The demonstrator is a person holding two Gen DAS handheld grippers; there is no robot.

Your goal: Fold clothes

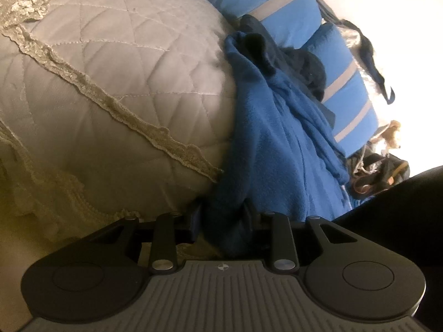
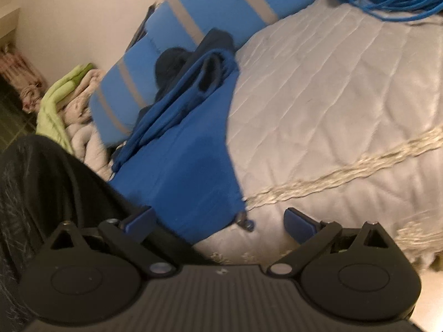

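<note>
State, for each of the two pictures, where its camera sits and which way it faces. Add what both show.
Left wrist: on the left gripper, looking along its fingers shut on the blue fleece garment; dark sleeve at right.
Right wrist: on the right gripper, jaws open over the garment's zip corner; dark sleeve at left.
Shared: garment, quilted bedspread, striped blue pillows.

You face a bed (image 2: 346, 88) under a pale quilted cover trimmed with cream lace (image 1: 116, 102), blue pillows with grey stripes (image 2: 210, 2) stacked against a plain off-white wall (image 2: 77, 19), dark tiled floor (image 2: 13, 116) at the left edge.
</note>
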